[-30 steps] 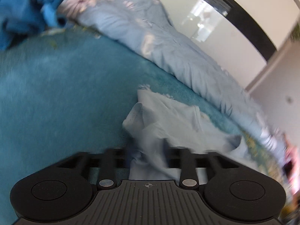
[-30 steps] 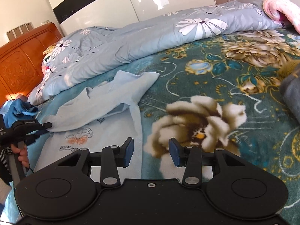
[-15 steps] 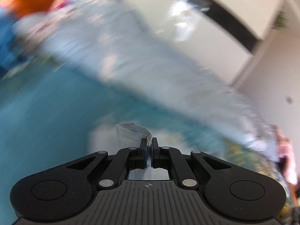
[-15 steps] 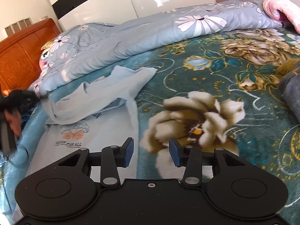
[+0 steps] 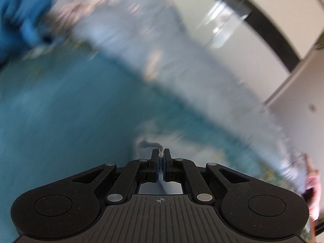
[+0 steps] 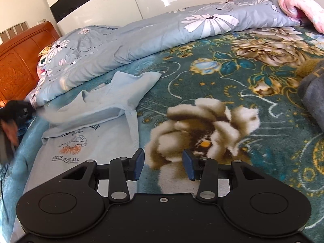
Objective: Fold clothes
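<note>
Pale-blue T-shirt edge pinched in left tool; right tool wide, low over floral blanket.

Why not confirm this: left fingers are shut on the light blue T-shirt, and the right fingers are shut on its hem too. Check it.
Half right. The left gripper is shut on the light blue T-shirt, as the left wrist view shows. The right gripper is open, holding nothing, above the floral blanket, as the right wrist view shows.

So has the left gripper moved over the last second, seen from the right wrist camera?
Yes. The left gripper, shut on the light blue shirt, has risen toward the orange headboard and grey floral duvet.
</note>
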The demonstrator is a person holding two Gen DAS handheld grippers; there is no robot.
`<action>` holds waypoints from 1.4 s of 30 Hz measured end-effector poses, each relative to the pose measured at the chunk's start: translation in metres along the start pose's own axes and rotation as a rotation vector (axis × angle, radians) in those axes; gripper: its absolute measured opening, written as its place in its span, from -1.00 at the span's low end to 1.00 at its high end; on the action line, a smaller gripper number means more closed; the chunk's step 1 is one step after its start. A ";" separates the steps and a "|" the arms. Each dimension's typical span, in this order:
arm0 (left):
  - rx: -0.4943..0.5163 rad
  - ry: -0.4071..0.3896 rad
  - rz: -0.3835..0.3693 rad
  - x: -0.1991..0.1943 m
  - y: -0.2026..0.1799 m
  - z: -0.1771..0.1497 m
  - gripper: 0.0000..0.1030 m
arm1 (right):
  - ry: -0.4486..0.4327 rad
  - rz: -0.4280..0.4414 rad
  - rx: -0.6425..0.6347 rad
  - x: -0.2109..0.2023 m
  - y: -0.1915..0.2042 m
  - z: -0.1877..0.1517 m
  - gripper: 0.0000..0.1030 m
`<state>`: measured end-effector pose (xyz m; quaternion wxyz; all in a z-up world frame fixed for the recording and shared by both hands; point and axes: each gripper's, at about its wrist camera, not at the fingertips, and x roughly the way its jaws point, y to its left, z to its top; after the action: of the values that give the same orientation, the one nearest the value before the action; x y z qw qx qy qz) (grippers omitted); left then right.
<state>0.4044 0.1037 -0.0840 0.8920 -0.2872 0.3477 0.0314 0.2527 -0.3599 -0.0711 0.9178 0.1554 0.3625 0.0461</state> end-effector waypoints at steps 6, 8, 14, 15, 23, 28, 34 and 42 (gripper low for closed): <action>-0.023 0.039 0.041 -0.001 0.025 -0.008 -0.90 | 0.000 0.013 -0.034 0.007 0.011 0.006 -0.17; -0.014 0.058 0.063 -0.001 0.022 -0.005 -0.88 | 0.002 0.016 -0.027 0.007 0.012 0.006 -0.17; 0.057 0.025 0.020 -0.054 0.011 -0.001 -0.61 | -0.029 0.005 -0.026 -0.020 0.014 0.009 -0.17; 0.076 0.007 0.011 -0.069 0.008 -0.003 -0.46 | -0.037 0.001 -0.026 -0.027 0.014 0.008 -0.17; 0.257 -0.052 -0.009 -0.186 0.014 -0.091 0.44 | 0.056 -0.013 -0.063 -0.080 0.035 -0.051 -0.13; 0.236 0.020 0.021 -0.230 0.046 -0.149 0.52 | 0.126 -0.029 -0.141 -0.097 0.055 -0.092 -0.09; 0.243 0.084 0.023 -0.251 0.064 -0.186 0.52 | 0.144 -0.037 -0.150 -0.102 0.063 -0.115 -0.08; 0.281 0.105 0.052 -0.253 0.062 -0.203 0.52 | 0.138 -0.032 -0.073 -0.108 0.046 -0.128 -0.08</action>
<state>0.0745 0.0834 -0.0736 0.9029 -0.1519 0.4020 -0.0094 0.0876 -0.3056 -0.0740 0.8963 0.1124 0.4255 0.0551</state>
